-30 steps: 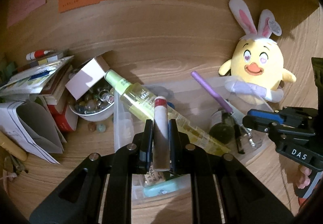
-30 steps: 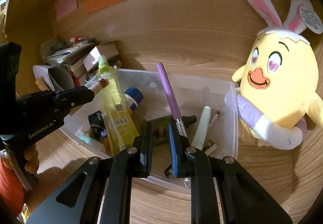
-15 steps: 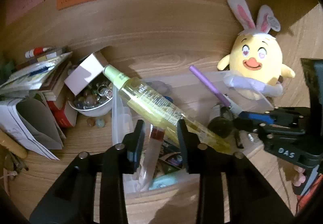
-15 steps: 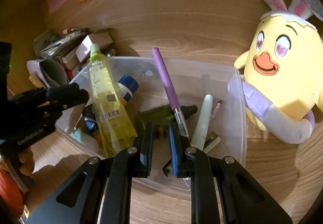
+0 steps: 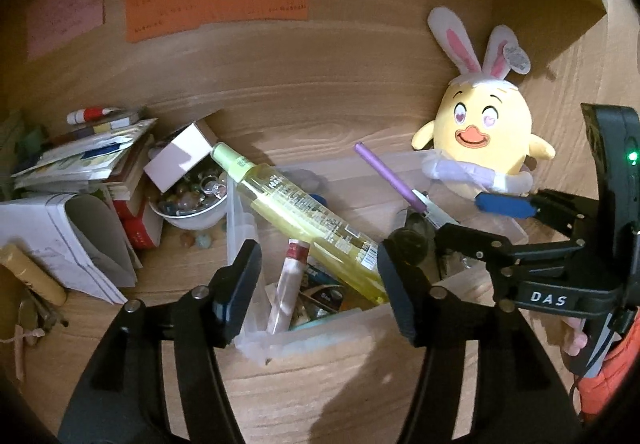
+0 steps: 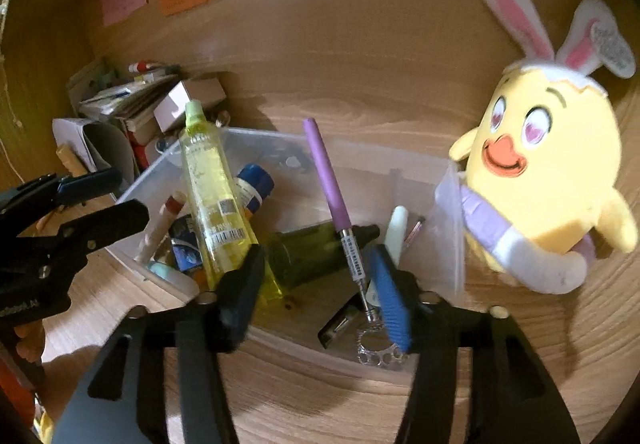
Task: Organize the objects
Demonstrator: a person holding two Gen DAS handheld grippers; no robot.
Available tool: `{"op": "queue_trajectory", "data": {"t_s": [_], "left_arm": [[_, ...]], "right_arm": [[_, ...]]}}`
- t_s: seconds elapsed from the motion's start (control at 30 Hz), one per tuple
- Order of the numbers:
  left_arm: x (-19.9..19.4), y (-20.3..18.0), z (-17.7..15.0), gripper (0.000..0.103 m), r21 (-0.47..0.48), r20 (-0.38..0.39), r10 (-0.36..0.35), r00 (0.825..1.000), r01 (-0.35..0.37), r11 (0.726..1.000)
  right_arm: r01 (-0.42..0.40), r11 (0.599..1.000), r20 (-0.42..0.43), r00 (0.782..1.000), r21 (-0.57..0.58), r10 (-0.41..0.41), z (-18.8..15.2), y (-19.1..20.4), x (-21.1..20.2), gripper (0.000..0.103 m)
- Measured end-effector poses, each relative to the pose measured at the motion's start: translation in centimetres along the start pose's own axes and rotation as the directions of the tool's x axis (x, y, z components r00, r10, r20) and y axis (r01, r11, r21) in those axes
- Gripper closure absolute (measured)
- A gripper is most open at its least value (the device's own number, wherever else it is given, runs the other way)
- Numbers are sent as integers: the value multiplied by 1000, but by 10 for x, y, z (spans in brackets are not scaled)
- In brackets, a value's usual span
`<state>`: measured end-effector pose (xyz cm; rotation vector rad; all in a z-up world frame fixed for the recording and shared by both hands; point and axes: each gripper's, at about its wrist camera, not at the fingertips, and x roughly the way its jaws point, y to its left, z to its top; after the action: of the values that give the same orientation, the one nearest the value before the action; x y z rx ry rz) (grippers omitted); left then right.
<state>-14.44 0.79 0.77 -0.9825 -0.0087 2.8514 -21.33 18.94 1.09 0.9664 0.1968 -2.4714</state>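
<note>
A: What is way over on the left?

B: A messy pile of books and papers point(image 5: 80, 163). Next to it is a small white box point(image 5: 178, 159) leaning on a white bowl point(image 5: 192, 211) full of shiny beads.

A: Then what?

B: A clear plastic bin point(image 6: 448, 244) sits on the wooden desk point(image 5: 320, 384). A lot of stuff is inside it.

A: Like what?

B: At the left end a thin tube with a red cap point(image 5: 289, 290) lies in the bin. A long yellow spray bottle point(image 5: 304, 219) leans across, with its green top poking over the bin's edge. A blue cap point(image 6: 256, 175) peeks out beside it. A dark green bottle point(image 6: 312, 252) lies in the middle. A purple pen point(image 6: 328, 183) leans on it. A pale stick point(image 6: 396, 232) lies near the right end.

A: What are the tongs doing?

B: The left gripper point(image 5: 320, 276) is above the left end of the bin. Its jaws are opening. The red-capped tube is under the gap, but the fingers are not touching it.

A: And the other one?

B: The right gripper point(image 6: 316, 296) hangs over the bin's front edge. Its jaws are opening too. The pen's metal end sits in the gap, but nothing is squeezed.

A: And on the far right?

B: A yellow chick plush point(image 6: 548, 171) with bunny ears leans against the bin's right end.
</note>
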Motion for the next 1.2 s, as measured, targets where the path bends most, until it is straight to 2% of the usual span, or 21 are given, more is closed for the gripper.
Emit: {"op": "queue_trajectory", "data": {"t_s": [0.17, 0.23, 0.37, 0.5, 0.6, 0.7, 1.2], "left_arm": [[-13, 4, -5, 36, -18, 13, -12, 1000, 12, 1000], [-18, 4, -8, 30, -17, 17, -11, 1000, 11, 1000], [-25, 6, -15, 19, -18, 21, 5, 1000, -5, 1000], [-29, 9, -21, 9, -30, 30, 13, 999, -12, 999], [-31, 11, -26, 8, -37, 25, 11, 1000, -10, 999], [-33, 11, -28, 7, -38, 26, 14, 1000, -13, 999], [-31, 10, -35, 7, -41, 23, 13, 1000, -12, 999]], "right_arm": [[19, 1000, 40, 999, -15, -18, -1, 5, -20, 29], [23, 1000, 48, 999, -19, -22, -2, 7, -25, 22], [33, 999, 68, 997, -33, -31, -7, 12, -38, 20], [37, 999, 92, 995, -30, -34, -14, 15, -49, 10], [42, 999, 113, 993, -21, -39, -19, 16, -56, 3], [43, 999, 131, 990, -7, -42, -24, 15, -62, 1], [27, 999, 108, 994, 31, -30, -36, 12, -58, 0]]}}
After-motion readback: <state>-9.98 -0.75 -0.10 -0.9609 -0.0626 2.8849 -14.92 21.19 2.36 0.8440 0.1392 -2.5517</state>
